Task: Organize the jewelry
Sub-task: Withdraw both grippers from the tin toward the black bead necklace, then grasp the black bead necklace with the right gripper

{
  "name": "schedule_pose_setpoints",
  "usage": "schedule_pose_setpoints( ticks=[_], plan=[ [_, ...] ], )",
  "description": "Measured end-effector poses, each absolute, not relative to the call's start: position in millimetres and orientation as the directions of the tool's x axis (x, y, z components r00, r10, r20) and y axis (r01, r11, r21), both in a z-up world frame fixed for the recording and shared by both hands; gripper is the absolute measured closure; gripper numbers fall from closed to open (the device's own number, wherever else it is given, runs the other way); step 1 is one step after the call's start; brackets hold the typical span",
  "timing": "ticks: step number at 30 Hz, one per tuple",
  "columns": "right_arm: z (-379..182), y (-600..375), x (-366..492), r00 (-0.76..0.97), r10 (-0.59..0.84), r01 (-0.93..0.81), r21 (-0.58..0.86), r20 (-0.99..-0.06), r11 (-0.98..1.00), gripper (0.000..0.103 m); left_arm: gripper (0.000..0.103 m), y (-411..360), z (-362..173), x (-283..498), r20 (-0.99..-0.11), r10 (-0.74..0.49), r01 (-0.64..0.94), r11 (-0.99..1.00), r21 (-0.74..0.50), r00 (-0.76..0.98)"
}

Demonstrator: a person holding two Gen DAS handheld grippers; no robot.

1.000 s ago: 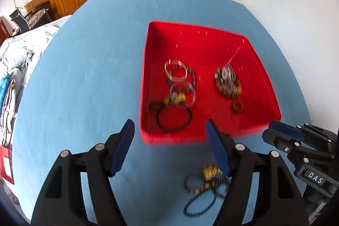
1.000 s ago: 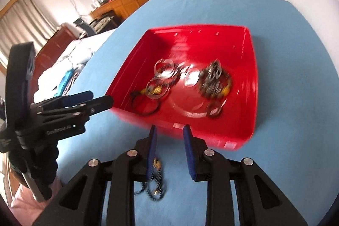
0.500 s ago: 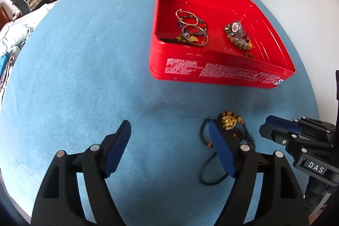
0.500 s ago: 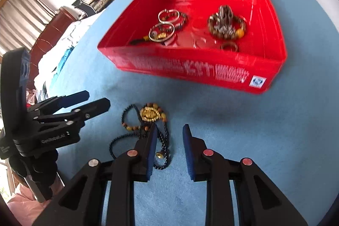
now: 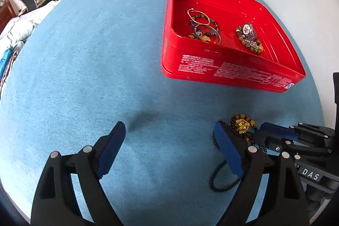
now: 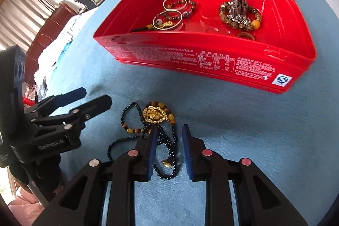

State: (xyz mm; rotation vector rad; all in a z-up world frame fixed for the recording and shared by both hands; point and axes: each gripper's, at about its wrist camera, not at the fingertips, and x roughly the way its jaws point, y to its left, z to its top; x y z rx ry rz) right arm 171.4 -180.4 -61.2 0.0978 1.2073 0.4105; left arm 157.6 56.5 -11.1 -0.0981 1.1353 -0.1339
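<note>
Right wrist view: right gripper (image 6: 168,132) narrow, jaws straddling one black necklace (image 6: 167,147) on the blue cloth (image 6: 264,130), pads not pressing it. Left gripper (image 5: 169,130) wide, opening, nothing between. One red box (image 6: 211,56) beyond holds two bangles (image 6: 171,12) and several bead bracelets.
</note>
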Motion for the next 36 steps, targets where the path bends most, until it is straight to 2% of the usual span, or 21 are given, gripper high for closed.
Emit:
schedule_pose_setpoints(
  ticks=[6,8,9,12,26,36],
  plan=[
    [-66.2,-172.6,179.1,0.293,0.349,-0.27,0.273,-0.89,0.923,0.082,0.016,59.0,-15.3,162.7,-0.897,-0.16,0.048,0.987,-0.154,0.413],
    [-66.5,-168.2,181.4,0.294,0.35,-0.283,0.269,-0.89,0.921,0.088,0.016,57.8,-18.1,164.7,-0.899,-0.16,0.05,0.987,-0.153,0.407],
    [-67.3,-167.4,181.4,0.285,0.36,-0.287,0.28,-0.888,0.916,0.095,0.016,57.7,-18.8,165.0,-0.9,-0.159,0.051,0.987,-0.152,0.407],
    [-67.3,-167.3,179.8,0.289,0.364,-0.293,0.28,-0.886,0.914,0.098,0.016,57.7,-19.4,165.4,-0.898,-0.163,0.05,0.986,-0.157,0.408],
    [-58.2,-209.1,154.0,0.334,0.355,-0.202,0.302,-0.873,0.932,0.098,0.016,53.9,-16.5,162.4,-0.894,-0.186,0.065,0.983,-0.174,0.408],
    [-47.2,-190.4,169.3,0.344,0.397,-0.246,0.326,-0.851,0.913,0.094,0.016,46.5,-18.0,160.8,-0.894,-0.191,0.078,0.982,-0.174,0.405]
  ],
)
